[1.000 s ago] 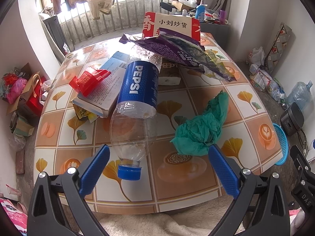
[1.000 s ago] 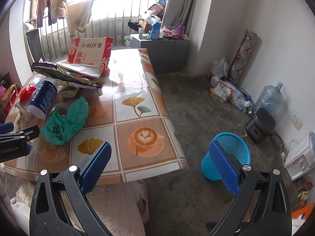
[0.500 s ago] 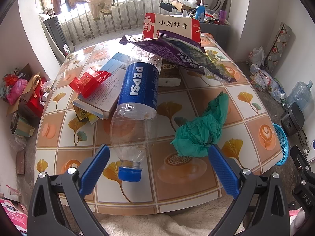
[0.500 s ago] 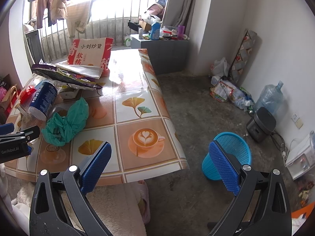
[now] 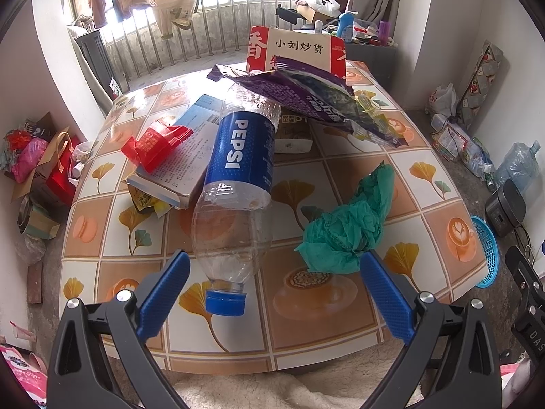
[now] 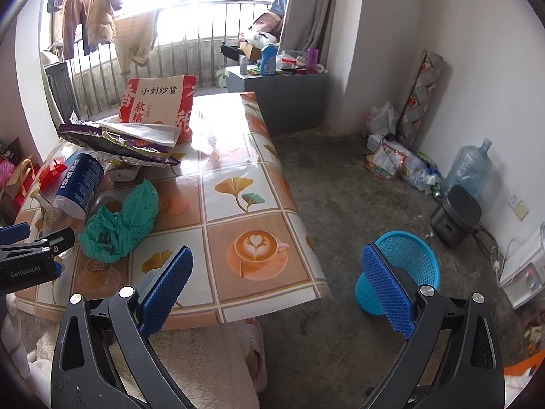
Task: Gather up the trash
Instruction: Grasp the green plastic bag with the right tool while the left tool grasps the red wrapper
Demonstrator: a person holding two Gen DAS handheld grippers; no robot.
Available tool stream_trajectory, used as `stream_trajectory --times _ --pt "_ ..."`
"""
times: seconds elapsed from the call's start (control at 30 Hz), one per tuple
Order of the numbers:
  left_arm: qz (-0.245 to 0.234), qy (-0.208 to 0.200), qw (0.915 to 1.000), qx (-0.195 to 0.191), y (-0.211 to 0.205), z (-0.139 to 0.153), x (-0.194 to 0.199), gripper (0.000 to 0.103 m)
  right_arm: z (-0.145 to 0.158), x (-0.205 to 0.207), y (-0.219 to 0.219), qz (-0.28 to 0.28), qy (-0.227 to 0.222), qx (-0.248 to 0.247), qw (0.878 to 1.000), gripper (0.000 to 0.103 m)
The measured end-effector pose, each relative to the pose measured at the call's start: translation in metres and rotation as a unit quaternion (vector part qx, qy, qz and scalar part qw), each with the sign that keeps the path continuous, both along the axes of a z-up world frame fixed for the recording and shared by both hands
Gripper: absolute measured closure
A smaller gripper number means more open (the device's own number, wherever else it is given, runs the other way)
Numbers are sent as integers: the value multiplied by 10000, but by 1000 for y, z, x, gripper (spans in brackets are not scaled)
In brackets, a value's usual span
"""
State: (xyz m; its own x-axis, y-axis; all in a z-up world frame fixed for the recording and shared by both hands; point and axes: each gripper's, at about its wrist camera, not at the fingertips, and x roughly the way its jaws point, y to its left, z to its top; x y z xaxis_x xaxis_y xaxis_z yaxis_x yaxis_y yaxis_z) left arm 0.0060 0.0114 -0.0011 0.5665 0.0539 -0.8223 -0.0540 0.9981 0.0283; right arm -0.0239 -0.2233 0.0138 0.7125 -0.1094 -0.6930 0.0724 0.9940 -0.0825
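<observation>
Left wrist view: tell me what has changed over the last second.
Almost nothing. The view crept slightly toward the Pepsi bottle; nothing was gripped or released. The left gripper and right gripper stay open, and the green bag and blue basket lie where they were.

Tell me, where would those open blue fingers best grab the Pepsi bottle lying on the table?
Probably at the neck, just above the blue cap. The Pepsi bottle lies on its side with the cap pointing at the open left gripper, so coming straight in from the near table edge lets the fingers close across its narrowest, stiffest part; the clear body looks wider and crushable.
</observation>
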Motion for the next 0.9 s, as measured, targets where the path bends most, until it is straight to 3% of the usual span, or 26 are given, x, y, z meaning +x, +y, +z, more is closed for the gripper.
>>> stream_trajectory --times 0.3,0.43,0.63,0.9 --pt "-484 -879 9948 -147 18 24 -8 5 11 7 14 218 -419 461 9978 8" --pt "-648 -1134 9910 -284 41 29 -8 5 4 21 28 483 -225 960 9940 8" --pt "-785 -1412 9828 -893 81 26 -8 5 -4 38 54 908 19 1478 9848 11" --pt "-990 -1724 9686 -1493 106 40 10 7 -18 63 54 813 557 2235 9697 22"
